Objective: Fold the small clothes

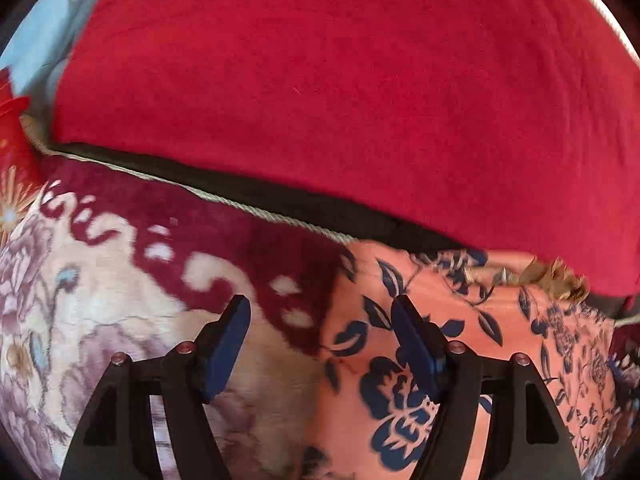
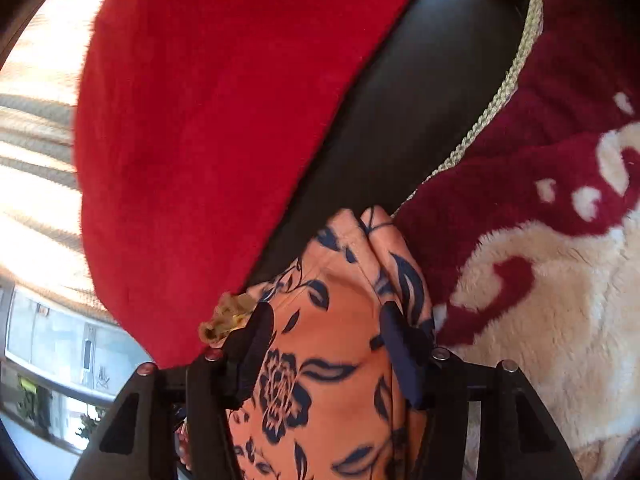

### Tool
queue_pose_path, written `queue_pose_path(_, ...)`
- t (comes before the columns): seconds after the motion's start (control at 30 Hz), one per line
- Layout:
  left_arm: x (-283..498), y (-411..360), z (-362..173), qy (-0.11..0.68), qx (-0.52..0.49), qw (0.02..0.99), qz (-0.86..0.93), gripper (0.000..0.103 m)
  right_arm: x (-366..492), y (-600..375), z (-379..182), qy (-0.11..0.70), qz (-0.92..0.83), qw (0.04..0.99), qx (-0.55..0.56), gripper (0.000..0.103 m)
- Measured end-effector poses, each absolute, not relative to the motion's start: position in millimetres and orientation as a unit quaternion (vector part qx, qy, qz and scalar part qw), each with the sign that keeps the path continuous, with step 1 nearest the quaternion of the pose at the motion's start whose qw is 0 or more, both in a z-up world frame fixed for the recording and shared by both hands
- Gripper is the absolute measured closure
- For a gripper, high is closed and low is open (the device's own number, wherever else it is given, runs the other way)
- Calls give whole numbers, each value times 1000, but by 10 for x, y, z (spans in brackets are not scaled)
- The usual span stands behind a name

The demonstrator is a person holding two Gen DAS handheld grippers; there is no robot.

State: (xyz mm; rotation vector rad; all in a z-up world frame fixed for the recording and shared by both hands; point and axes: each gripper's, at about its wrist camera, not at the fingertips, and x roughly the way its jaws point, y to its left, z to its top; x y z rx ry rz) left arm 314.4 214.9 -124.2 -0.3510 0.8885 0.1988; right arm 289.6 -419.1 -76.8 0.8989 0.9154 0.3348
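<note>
A small orange garment with a dark blue flower print (image 1: 460,344) lies on a plush maroon and cream floral blanket (image 1: 132,292). My left gripper (image 1: 320,308) is open just above the garment's left edge, its fingers apart and empty. In the right wrist view my right gripper (image 2: 324,316) is open, and a bunched fold of the orange garment (image 2: 332,336) rises between its fingers. A small tan frilly trim (image 2: 228,320) sits at the garment's edge by the left finger.
A big red cushion (image 1: 340,92) lies just behind the garment. A dark surface (image 2: 400,128) and a beige cord edging (image 2: 492,100) run between cushion and blanket. Bright windows (image 2: 48,344) show at far left in the right wrist view.
</note>
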Motion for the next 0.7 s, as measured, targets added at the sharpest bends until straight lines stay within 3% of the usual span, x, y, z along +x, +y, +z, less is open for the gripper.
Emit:
queue_pose_path(0.13, 2603, 2225, -1048, 390, -177, 902, 62, 29, 2433, -4254, -618, 437, 162, 807, 362, 36)
queue_pose_path(0.33, 2423, 1692, -1547, 476, -152, 866, -16, 24, 2280, -3942, -727, 485, 178, 809, 279, 36)
queue_pose_path(0.37, 2489, 1625, -1656, 490, -160, 857, -10, 24, 2345, -3889, -722, 488, 178, 807, 281, 38)
queue_pose_path(0.4, 2524, 1590, -1698, 488, -161, 858, -2, 26, 2417, -3787, -681, 495, 181, 807, 265, 60)
queue_pose_path(0.43, 2580, 1547, -1665, 482, -156, 862, 4, 53, 2495, -3642, -646, 509, 175, 808, 240, 74)
queue_pose_path(0.47, 2623, 1503, -1623, 487, -155, 859, -4, 75, 2539, -3554, -619, 525, 168, 806, 217, 81)
queue_pose_path(0.53, 2734, 1422, -1509, 504, -148, 851, 7, 83, 2538, -3535, -585, 539, 163, 801, 202, 88)
queue_pose_path(0.7, 2639, 1362, -924, 466, -124, 876, 12, 84, 2382, -3611, 50, 500, 183, 816, 224, 92)
